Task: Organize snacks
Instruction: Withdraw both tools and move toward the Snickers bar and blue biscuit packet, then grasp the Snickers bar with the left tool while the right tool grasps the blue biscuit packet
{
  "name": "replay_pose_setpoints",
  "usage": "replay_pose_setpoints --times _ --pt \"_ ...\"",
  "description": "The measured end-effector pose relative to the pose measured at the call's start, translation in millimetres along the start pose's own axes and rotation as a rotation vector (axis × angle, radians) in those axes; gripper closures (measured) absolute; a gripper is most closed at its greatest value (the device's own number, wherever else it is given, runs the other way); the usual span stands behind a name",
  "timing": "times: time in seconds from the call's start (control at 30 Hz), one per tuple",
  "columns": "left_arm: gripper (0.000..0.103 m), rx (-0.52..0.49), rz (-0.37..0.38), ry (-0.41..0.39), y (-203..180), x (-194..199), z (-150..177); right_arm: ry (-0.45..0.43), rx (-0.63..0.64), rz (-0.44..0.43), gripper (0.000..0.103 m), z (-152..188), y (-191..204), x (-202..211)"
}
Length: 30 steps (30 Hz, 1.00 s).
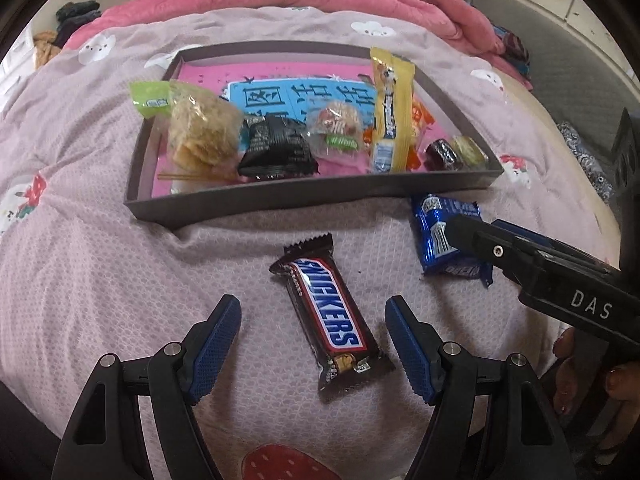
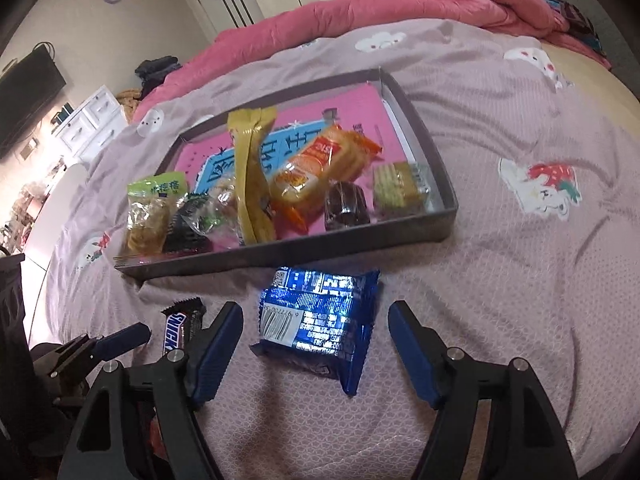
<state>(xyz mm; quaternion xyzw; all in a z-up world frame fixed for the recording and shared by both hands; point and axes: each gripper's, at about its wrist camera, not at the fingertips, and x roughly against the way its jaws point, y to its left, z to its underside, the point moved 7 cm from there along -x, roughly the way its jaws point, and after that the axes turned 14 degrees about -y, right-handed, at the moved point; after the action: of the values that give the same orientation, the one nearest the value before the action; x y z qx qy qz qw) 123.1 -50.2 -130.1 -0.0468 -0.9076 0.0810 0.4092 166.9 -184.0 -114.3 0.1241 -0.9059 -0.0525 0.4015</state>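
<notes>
Left gripper (image 1: 313,344) spread wide, pads clear of the Snickers bar (image 1: 326,312) that lies between them on the mauve bedspread (image 1: 100,248). Bar sits skewed, long axis running about 11 to 5 o'clock, so the pads would meet it off-square. Right gripper (image 2: 316,350) likewise released, straddling the blue foil packet (image 2: 320,320), no contact seen.

Grey box tray (image 1: 280,194) lies at 12 o'clock of both snacks, near; the blue packet just short of its front wall. Tray already crowded along the near side: green-topped cracker bag (image 1: 192,128), black packet (image 1: 276,148), tall yellow packet (image 1: 390,112), orange biscuit pack (image 2: 320,168).

Risks, as judged:
- Skewed bar may twist or squirt out when the pads close on its corners.
- Soft bedding gives; pressing down may pinch fabric with the wrapper.
- Slick foil may slide from the pads mid-lift.
- Right gripper's finger reaches over the blue packet at 3 o'clock of the left view; both lifting together may collide.
- Dropping into the crowded front could topple the yellow packet.
</notes>
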Motion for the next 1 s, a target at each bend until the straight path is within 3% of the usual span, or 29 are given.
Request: replay_pose_setpoints --times 0.47,0.57,0.6,0.7,0.8,1.0 --pt "0.028 -0.039 -0.045 0.009 -4 -12 3 0.020 0.067 0.037 0.030 10 6 -21" --pt "0.034 -0.040 -0.060 0.007 0 -12 3 0.019 0.069 0.036 0.039 12 5 -24" --pt "0.035 -0.044 -0.063 0.007 1 -11 4 0.020 0.079 0.048 0.047 13 4 -24" --pt "0.056 -0.084 -0.080 0.003 -3 -14 5 0.015 0.084 0.049 0.051 12 3 -22" --pt "0.069 -0.098 -0.075 0.000 -5 -14 6 0.010 0.070 0.038 0.052 10 1 -18" --pt "0.073 -0.050 -0.043 -0.006 0 -7 2 -0.027 0.034 -0.002 0.052 3 2 1"
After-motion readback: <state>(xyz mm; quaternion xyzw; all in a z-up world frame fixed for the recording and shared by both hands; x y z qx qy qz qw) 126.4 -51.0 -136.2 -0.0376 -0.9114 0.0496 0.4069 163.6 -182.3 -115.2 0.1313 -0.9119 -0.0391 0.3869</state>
